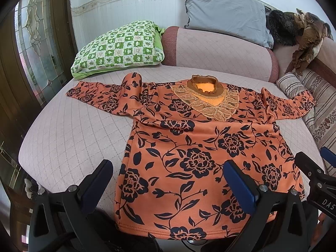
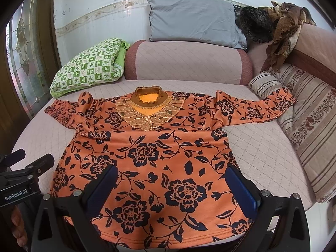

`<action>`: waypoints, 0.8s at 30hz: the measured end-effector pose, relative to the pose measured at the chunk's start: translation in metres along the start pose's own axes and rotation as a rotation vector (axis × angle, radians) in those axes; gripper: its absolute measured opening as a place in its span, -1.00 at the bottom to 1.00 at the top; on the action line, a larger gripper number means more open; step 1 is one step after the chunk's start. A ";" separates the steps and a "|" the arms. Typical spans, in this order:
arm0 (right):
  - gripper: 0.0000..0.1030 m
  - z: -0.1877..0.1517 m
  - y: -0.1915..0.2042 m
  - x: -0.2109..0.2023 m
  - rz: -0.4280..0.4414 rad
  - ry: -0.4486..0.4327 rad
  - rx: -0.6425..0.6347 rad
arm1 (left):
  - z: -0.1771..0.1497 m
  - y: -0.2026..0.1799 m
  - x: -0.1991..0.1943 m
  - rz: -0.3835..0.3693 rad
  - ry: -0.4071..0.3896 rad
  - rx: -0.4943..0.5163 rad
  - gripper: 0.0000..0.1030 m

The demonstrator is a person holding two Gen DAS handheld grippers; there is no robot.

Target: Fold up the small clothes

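Orange floral top [image 1: 201,151] lies flat, front up, on the quilted sofa seat [image 1: 69,138], sleeves spread. My left gripper [image 1: 168,180] and right gripper [image 2: 174,180] both gape wide, empty (above the hem). I'd pinch each hem corner squarely, then lift evenly.

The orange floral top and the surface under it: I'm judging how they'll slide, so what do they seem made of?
Orange floral top: seemingly soft matte knit, draping in folds; lace-like collar trim. Sofa cover: apparently quilted matte fabric, stitched in diamonds.
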State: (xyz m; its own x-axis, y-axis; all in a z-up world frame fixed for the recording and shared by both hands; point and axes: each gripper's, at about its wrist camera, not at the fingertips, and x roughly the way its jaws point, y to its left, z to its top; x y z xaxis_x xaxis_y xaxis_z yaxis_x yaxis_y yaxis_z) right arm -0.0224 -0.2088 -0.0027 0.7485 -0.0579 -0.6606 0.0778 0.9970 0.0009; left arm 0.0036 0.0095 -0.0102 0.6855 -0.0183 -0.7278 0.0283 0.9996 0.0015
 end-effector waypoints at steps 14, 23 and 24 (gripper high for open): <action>1.00 0.000 0.001 -0.001 0.003 -0.001 -0.002 | -0.001 0.000 0.000 0.002 0.000 0.001 1.00; 1.00 0.000 0.001 -0.002 0.005 0.002 0.001 | -0.003 0.000 -0.002 0.000 -0.001 0.002 1.00; 1.00 0.000 0.001 -0.002 0.005 0.001 0.000 | -0.002 0.000 -0.002 0.000 -0.001 0.002 1.00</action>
State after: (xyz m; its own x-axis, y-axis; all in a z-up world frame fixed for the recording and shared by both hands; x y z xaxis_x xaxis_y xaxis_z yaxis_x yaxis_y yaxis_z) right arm -0.0243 -0.2081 -0.0015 0.7483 -0.0530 -0.6613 0.0742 0.9972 0.0039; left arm 0.0001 0.0096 -0.0102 0.6865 -0.0182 -0.7269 0.0300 0.9995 0.0033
